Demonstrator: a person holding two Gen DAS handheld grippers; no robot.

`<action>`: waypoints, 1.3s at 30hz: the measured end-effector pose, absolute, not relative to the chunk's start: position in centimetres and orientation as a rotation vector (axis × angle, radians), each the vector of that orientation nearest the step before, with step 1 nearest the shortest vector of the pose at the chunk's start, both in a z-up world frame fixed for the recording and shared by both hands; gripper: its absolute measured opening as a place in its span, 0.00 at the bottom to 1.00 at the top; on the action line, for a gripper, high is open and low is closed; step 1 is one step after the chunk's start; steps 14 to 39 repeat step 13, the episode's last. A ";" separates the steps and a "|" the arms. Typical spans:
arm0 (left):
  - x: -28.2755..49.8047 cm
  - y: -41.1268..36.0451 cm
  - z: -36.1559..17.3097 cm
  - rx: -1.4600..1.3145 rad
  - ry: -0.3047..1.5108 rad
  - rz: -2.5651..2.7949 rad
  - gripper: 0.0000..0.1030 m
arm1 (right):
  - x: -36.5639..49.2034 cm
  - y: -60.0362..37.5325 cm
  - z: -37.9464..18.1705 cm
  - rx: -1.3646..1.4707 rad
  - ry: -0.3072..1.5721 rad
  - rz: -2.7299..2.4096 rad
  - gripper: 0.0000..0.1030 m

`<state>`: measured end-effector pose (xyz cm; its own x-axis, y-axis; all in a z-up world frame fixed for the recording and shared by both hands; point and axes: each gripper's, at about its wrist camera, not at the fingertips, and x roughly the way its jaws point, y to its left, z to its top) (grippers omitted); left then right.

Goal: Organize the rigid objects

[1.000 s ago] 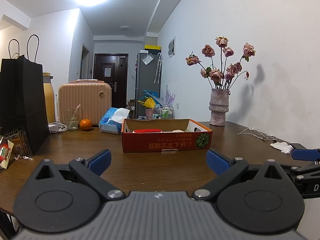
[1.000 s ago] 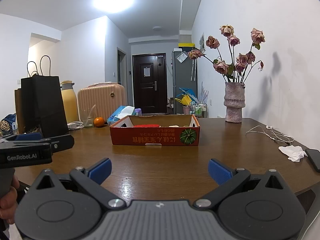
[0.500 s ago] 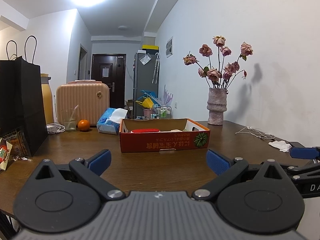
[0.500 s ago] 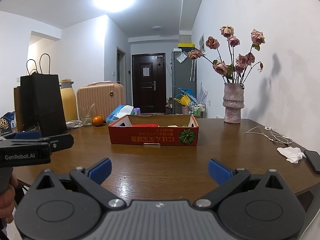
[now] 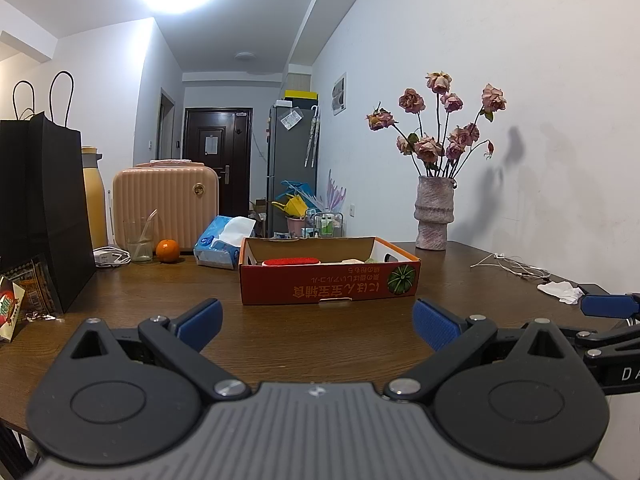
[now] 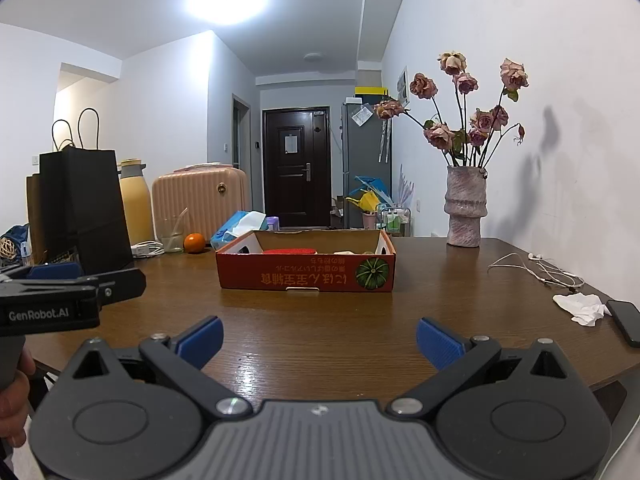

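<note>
I am holding the left gripper (image 5: 316,322) and right gripper (image 6: 319,338) over the tabletop's (image 6: 320,320) near edge, fingers spread wide and gripping nothing, both facing the cardboard box (image 6: 306,268) mid-table, which I judge the sorting target.

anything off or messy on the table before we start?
Nothing spilled or broken. Oddities: the cardboard box sits with its printed text upside down toward the cameras, a crumpled tissue lies loose by the phone, and tangled earphones sprawl near the right edge. Left gripper and right gripper are open, empty.
</note>
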<state>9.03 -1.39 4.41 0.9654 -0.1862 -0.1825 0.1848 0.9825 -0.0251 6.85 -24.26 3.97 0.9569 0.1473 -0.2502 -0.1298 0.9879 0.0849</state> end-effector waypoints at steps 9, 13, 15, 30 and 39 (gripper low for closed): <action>8.8 -1.6 4.5 -0.002 0.182 -0.171 1.00 | 6.9 -24.2 3.9 0.069 0.262 0.139 1.00; 8.3 -1.8 4.5 0.018 0.174 -0.205 1.00 | 6.9 -24.3 3.9 0.069 0.262 0.139 1.00; 8.3 -1.8 4.5 0.018 0.174 -0.205 1.00 | 6.9 -24.3 3.9 0.069 0.262 0.139 1.00; 8.3 -1.8 4.5 0.018 0.174 -0.205 1.00 | 6.9 -24.3 3.9 0.069 0.262 0.139 1.00; 8.3 -1.8 4.5 0.018 0.174 -0.205 1.00 | 6.9 -24.3 3.9 0.069 0.262 0.139 1.00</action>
